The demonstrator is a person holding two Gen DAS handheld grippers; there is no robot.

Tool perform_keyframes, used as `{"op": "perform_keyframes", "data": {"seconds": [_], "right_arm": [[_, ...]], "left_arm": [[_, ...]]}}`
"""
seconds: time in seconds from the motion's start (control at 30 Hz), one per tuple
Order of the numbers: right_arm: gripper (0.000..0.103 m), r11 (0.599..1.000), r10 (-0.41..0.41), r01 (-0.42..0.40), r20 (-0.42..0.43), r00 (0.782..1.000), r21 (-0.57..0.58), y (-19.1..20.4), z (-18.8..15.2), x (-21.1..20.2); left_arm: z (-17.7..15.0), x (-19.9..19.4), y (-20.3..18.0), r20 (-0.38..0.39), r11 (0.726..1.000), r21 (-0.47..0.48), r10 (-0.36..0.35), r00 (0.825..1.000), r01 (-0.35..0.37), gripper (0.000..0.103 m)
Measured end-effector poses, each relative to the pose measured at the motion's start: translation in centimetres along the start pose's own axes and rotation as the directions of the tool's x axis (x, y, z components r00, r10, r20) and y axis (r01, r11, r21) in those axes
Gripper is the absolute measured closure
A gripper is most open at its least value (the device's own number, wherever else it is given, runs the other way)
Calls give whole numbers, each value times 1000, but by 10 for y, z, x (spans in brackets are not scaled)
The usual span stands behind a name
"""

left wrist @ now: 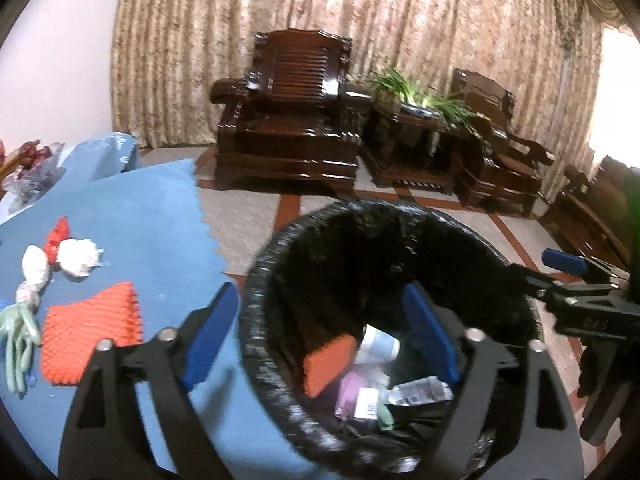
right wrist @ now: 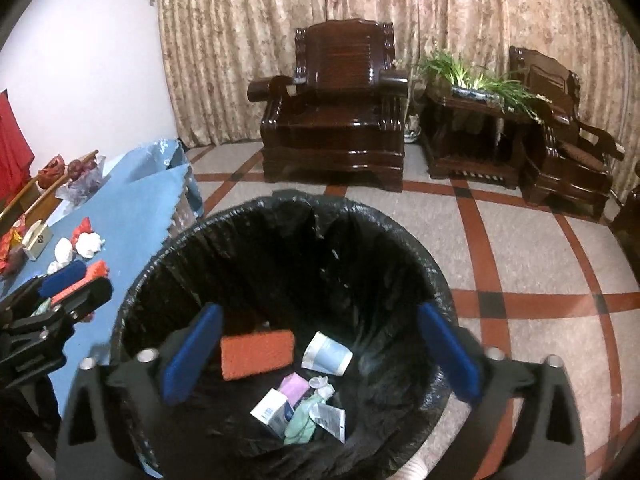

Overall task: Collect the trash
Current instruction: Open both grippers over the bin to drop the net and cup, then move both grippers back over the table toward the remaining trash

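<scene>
Both held over the black-lined trash bin point(right wrist: 280, 264), right gripper point(right wrist: 320, 356) and left gripper point(left wrist: 320, 340) spread wide and empty. Inside, on the liner: an orange sponge point(right wrist: 258, 354) lying flat with its long axis left-right, a paper cup point(right wrist: 326, 354) on its side, small cartons. Beside it, a blue-clothed table point(left wrist: 132, 208) with another orange sponge point(left wrist: 92, 334), crumpled tissue point(left wrist: 80, 258). Beyond, tiled floor point(right wrist: 520, 248), dark wooden armchair point(right wrist: 336, 112), patterned curtain point(right wrist: 280, 8)

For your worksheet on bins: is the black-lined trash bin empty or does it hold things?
It holds things: the trash bin contains an orange sponge, a cup and a carton.
</scene>
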State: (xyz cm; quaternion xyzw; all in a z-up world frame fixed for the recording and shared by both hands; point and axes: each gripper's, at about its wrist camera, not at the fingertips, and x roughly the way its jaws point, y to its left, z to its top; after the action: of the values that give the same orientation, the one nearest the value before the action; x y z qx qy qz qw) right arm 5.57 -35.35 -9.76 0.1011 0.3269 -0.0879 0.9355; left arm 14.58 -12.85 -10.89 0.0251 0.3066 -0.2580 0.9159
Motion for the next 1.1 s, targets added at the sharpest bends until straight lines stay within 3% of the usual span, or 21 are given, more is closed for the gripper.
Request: {"op": "perform_keyframes", "data": {"seconds": [0.5,0.77,1.1], "right_arm": [[6,993,99,-97,25,995,-69,63,15,9],[6,965,207,-200,24,978,-170,128,19,16],[6,915,331,-319,8,944,-248,204,29,31]], "left_arm": [[-6,-50,89,34,975,-118,192,981,-186,13],[-21,-80,139,29,940,-162,309,951,-301,13],[-33,-117,198,23,877,-231,438,899,-421,13]]}}
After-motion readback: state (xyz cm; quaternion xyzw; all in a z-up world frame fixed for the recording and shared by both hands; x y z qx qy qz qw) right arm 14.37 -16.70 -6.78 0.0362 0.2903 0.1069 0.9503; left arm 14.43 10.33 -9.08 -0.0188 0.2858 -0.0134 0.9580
